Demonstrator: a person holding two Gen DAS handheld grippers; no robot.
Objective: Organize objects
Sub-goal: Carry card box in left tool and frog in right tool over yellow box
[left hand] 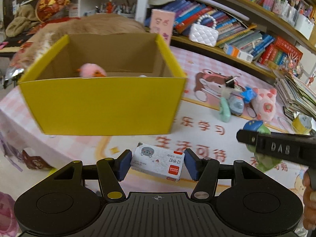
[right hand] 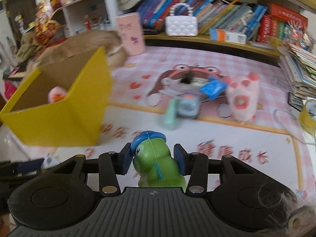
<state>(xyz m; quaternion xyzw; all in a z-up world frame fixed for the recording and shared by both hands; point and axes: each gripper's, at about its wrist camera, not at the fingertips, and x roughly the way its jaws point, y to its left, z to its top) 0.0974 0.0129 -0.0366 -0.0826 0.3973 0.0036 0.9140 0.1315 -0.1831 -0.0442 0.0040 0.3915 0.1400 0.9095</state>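
Observation:
My left gripper [left hand: 158, 165] is shut on a small white staple box [left hand: 156, 158] with a cat print, held above the pink cartoon tablecloth [left hand: 197, 130]. Just ahead of it stands an open yellow cardboard box [left hand: 102, 104], with a pink plush toy [left hand: 91, 70] inside. In the right wrist view, my right gripper [right hand: 153, 158] is shut on a green toy figure [right hand: 156, 162] with a blue cap. The yellow box [right hand: 59, 122] is to its front left. In the left wrist view, the right gripper [left hand: 276, 148] comes in from the right with the green toy [left hand: 264, 162].
A heap of toys lies mid-table: a mint handle [right hand: 170, 116], a grey-blue toy car [right hand: 187, 106] and a pink plush paw [right hand: 244, 100]. A yellow tape roll [right hand: 308, 116] and stacked books [right hand: 302, 75] sit at the right. A pink cup [right hand: 131, 33] and bookshelves stand behind.

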